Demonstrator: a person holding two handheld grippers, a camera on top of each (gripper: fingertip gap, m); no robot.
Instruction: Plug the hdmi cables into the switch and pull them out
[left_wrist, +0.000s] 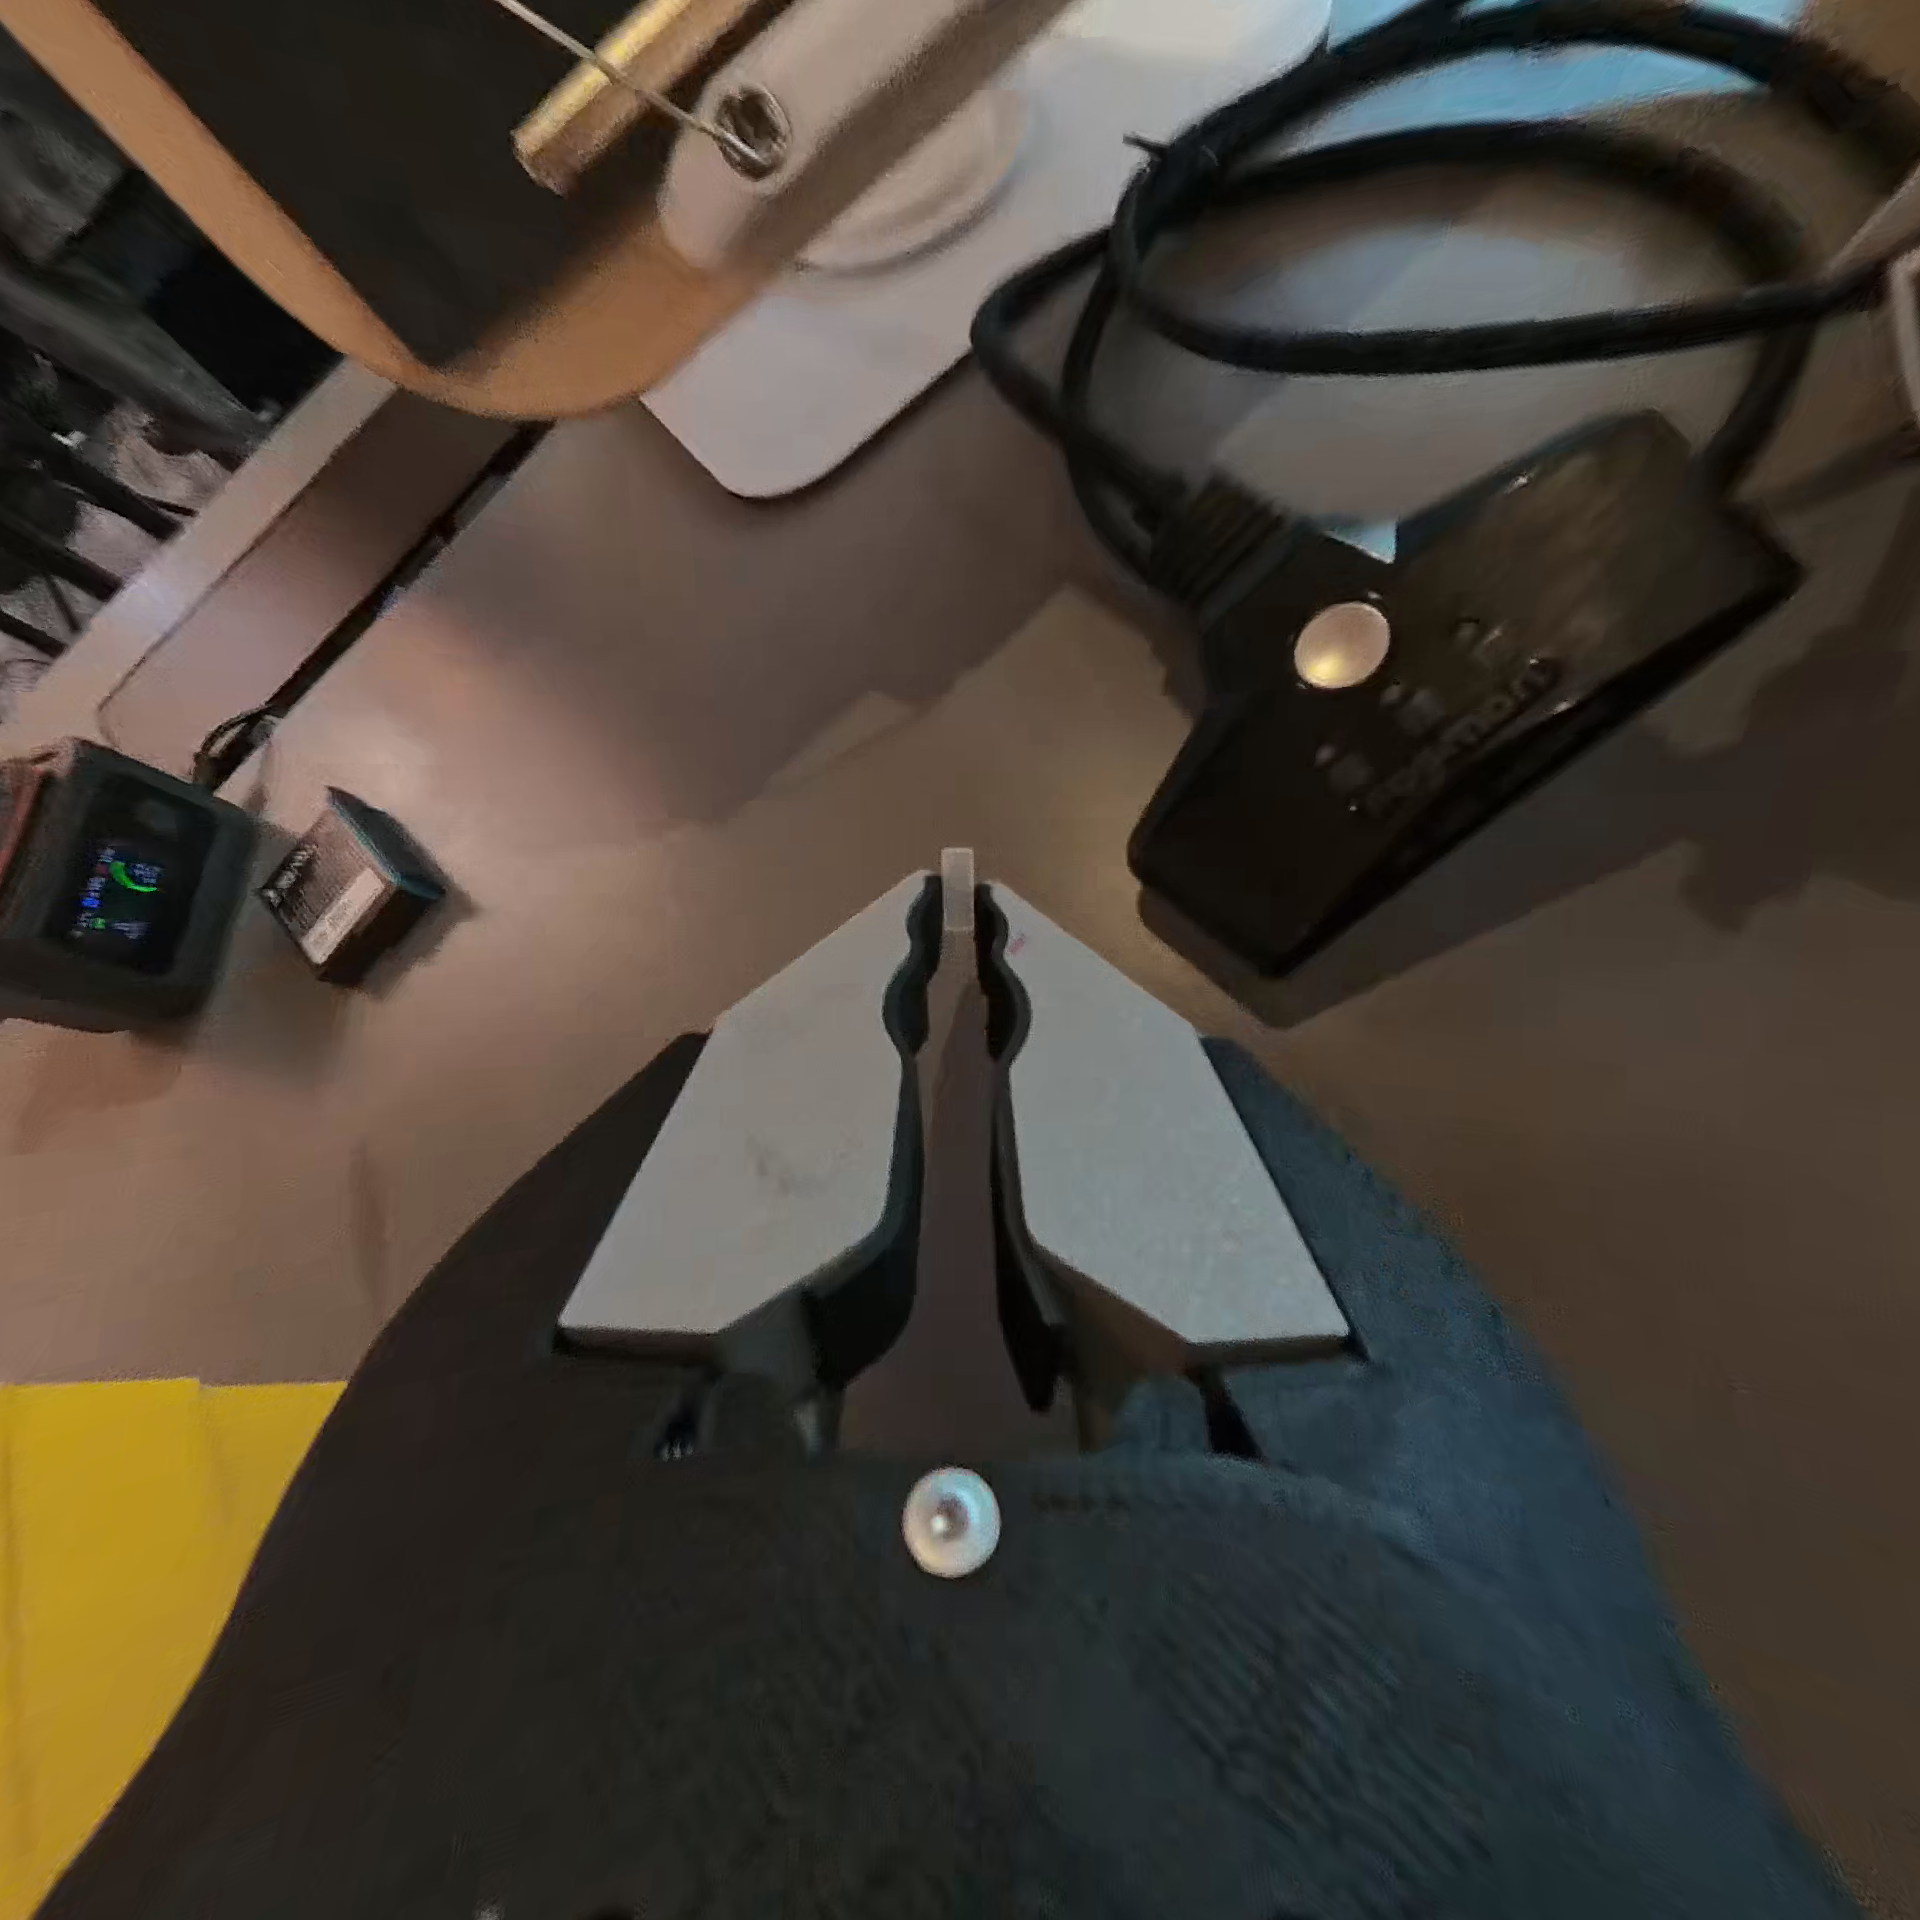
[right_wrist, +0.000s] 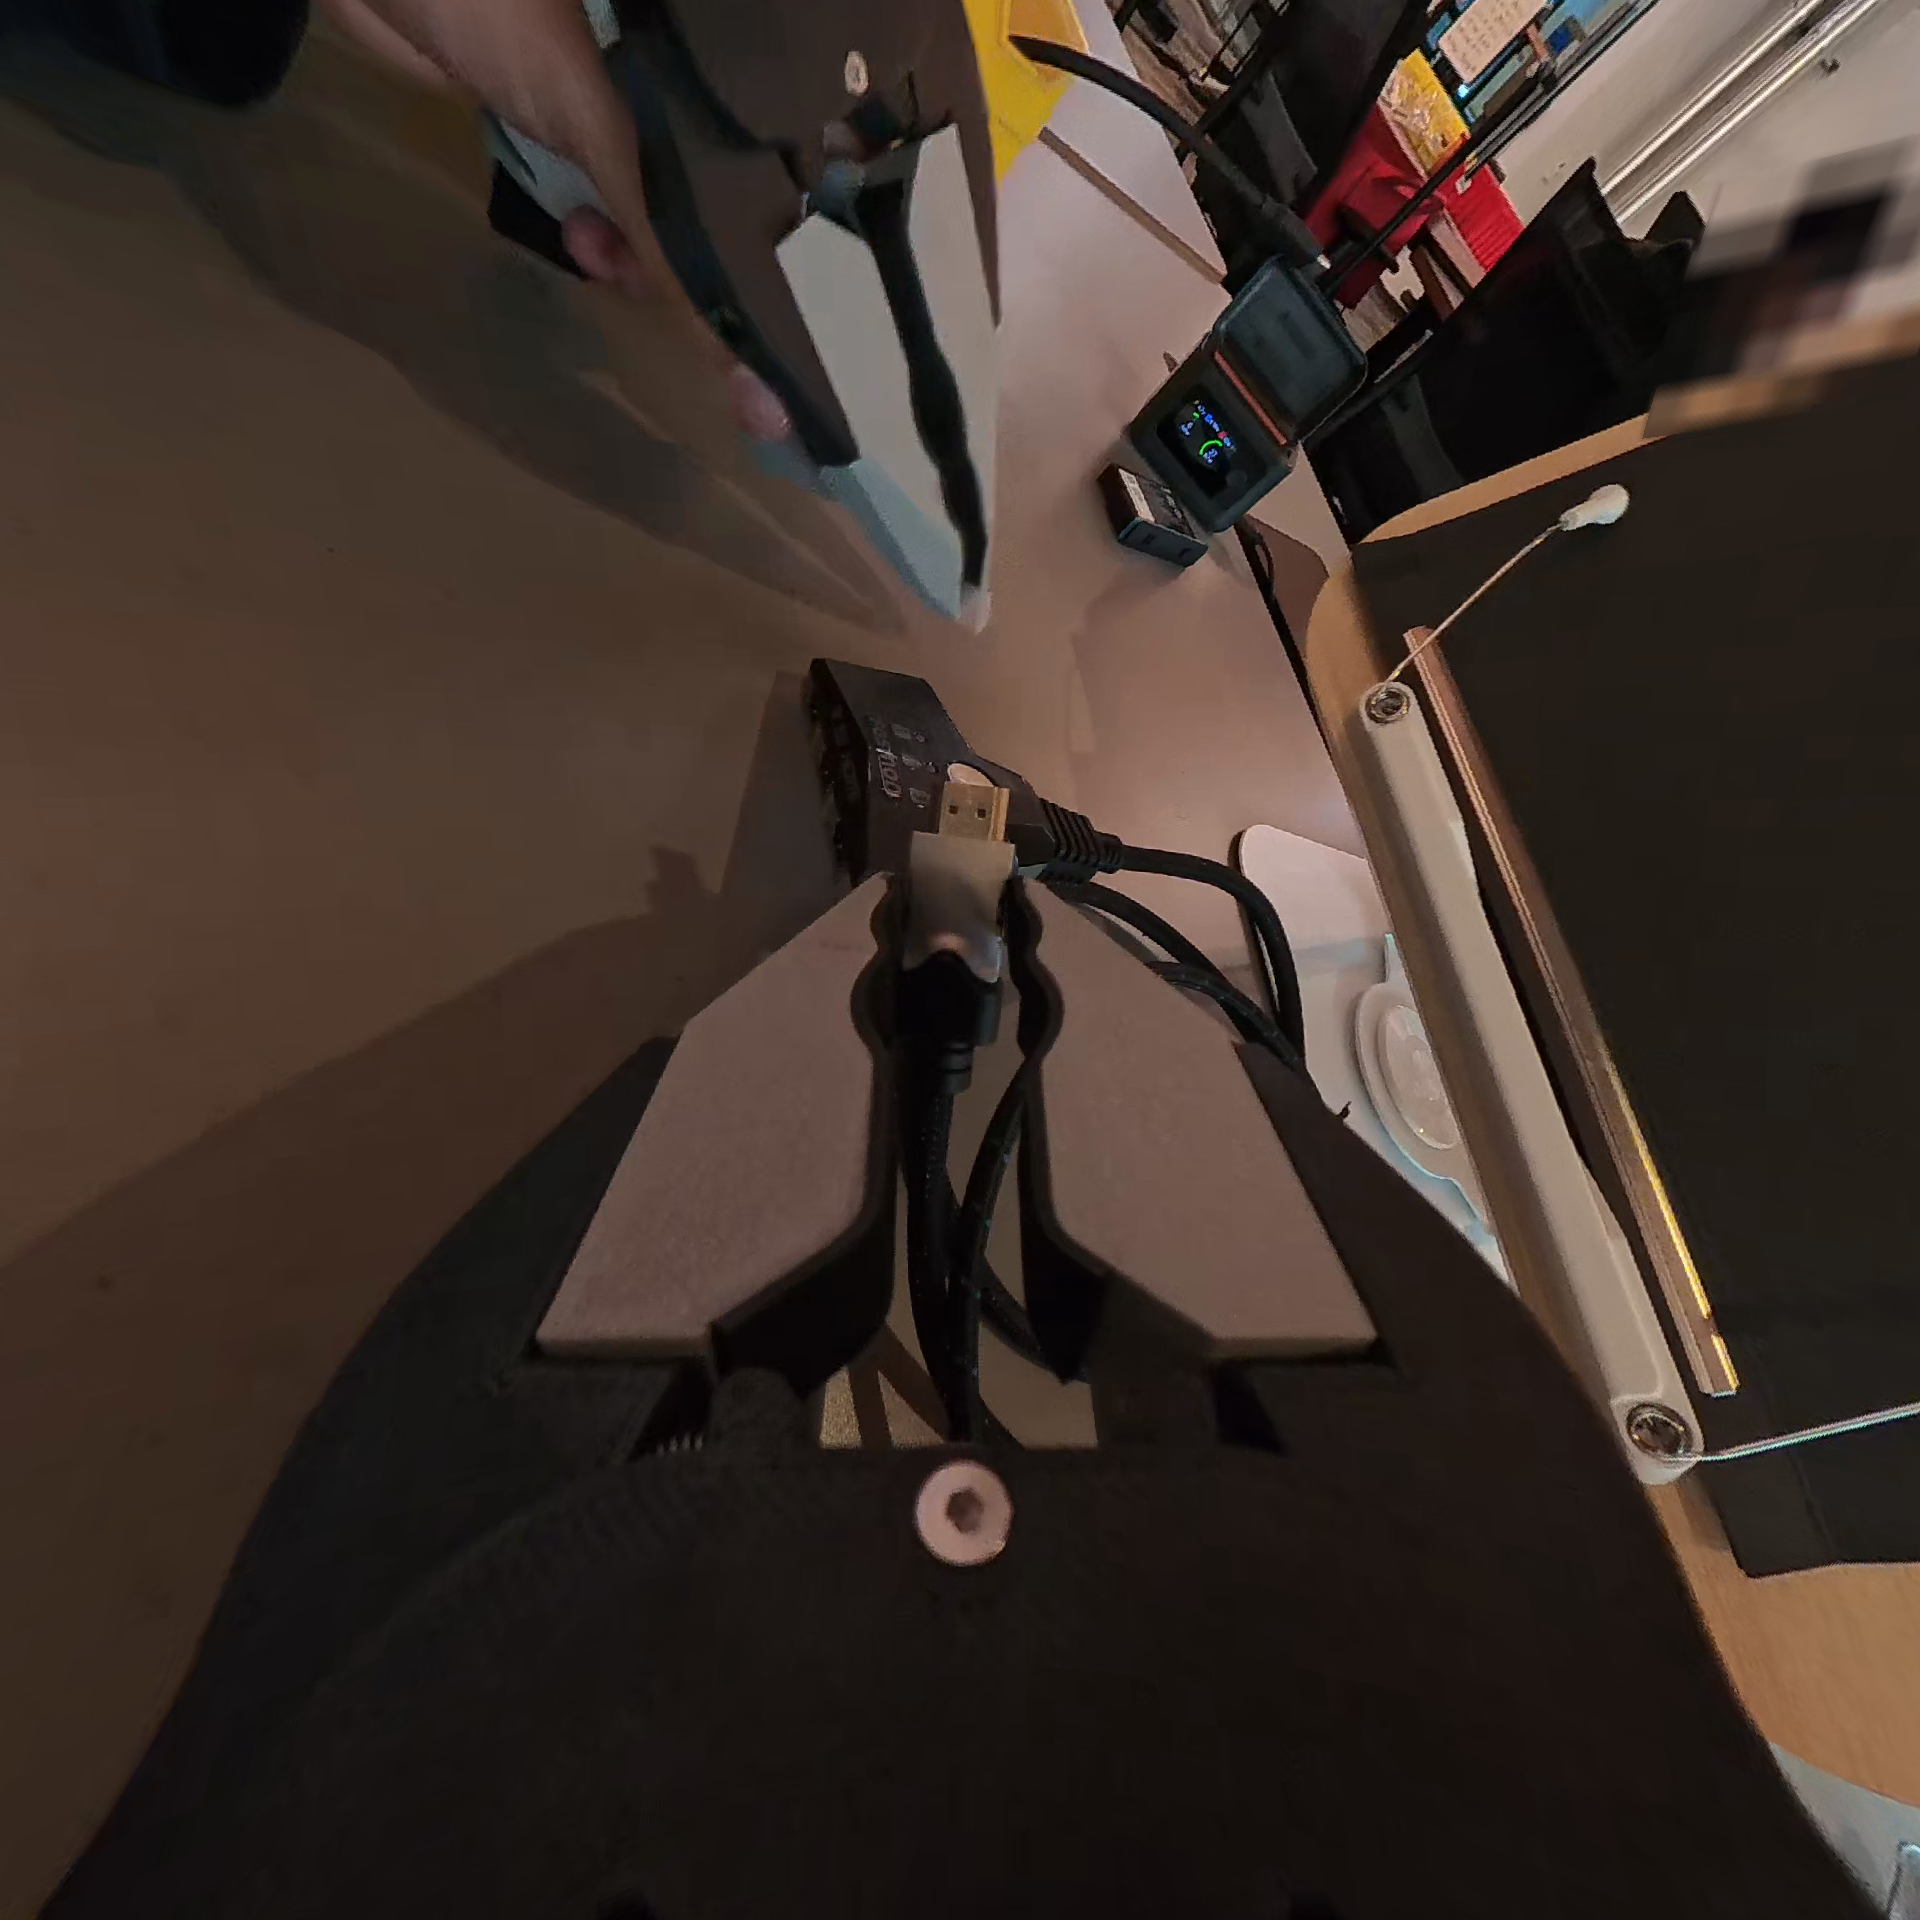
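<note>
The black HDMI switch lies on the brown table, up and to the right of my left gripper. It has a round silver button, and one black cable is plugged into its near end. My left gripper is shut; a small pale tab shows between its tips. My right gripper is shut on the grey housing of an HDMI plug. Its gold connector points at the switch, just short of it. The plug's cable runs back between my fingers. The left gripper hangs above the switch.
Black cables loop behind the switch beside a white stand base. A power unit with a lit screen and a small black box stand at the left. A yellow sheet lies near. A wood-edged black panel is on the right. The grippers' ends are close to 15 centimetres from one another. Between my right fingertips and the black HDMI switch there is roughly 5 centimetres.
</note>
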